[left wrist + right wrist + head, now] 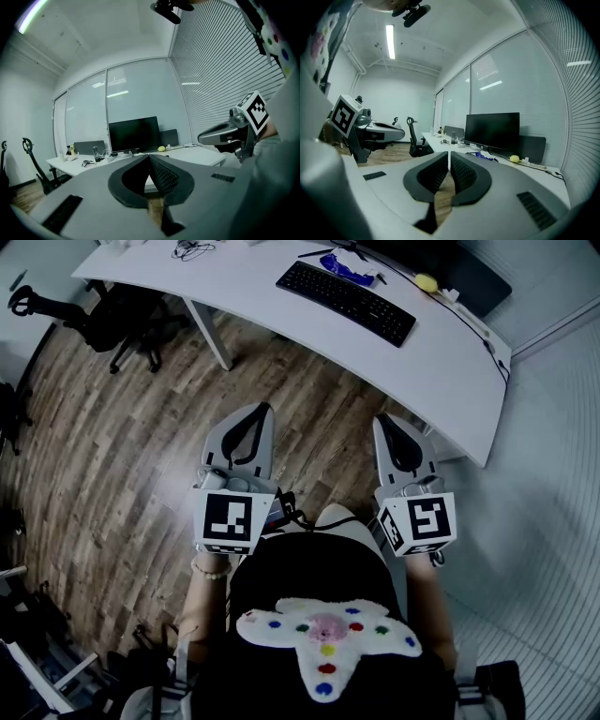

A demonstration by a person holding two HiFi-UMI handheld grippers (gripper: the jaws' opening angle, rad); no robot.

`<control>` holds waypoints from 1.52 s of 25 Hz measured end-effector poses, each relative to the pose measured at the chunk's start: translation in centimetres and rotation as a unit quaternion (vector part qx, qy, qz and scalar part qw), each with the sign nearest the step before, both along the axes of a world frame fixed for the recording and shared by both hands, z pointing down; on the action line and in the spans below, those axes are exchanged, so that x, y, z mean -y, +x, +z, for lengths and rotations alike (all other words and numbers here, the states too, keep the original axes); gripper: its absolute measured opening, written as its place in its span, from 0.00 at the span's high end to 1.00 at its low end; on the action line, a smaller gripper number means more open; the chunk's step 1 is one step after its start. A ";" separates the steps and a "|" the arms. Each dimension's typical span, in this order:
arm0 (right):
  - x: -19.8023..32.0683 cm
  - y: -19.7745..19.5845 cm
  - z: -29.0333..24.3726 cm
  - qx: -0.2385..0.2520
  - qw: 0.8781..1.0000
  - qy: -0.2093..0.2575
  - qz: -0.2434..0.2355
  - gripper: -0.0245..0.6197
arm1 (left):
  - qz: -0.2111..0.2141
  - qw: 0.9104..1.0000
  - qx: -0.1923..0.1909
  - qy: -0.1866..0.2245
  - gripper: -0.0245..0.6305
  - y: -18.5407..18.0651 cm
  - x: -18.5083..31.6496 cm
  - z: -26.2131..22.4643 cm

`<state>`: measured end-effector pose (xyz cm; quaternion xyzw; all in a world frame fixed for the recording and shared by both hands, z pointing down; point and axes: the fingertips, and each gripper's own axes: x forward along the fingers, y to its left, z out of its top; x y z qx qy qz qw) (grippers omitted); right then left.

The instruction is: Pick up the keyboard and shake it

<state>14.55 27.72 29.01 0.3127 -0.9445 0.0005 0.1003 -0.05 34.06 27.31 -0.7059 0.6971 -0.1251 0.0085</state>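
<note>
Well short of the white curved bench (246, 276), both tools are closed and empty.
The flat black keyboard (345, 302) lies on the bench before a dark monitor (492, 131). The left tool (266, 409) and right tool (382, 419) hover side by side over the wooden floor (141, 427), jaws together, well apart from the keyboard.

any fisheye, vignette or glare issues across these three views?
Head view: heavy fisheye, desk bows, corners dark, keyboard sharp. Left gripper view: black vignette, blinds curve, strip light clipped at the corner. Right gripper view: ceiling light bright, monitor crisp.
</note>
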 end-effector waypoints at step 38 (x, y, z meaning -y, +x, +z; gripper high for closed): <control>24.1 -9.3 2.3 -0.024 0.996 -0.012 -0.080 0.90 | -0.078 0.997 -0.005 -0.013 0.94 -9.0 21.1 1.0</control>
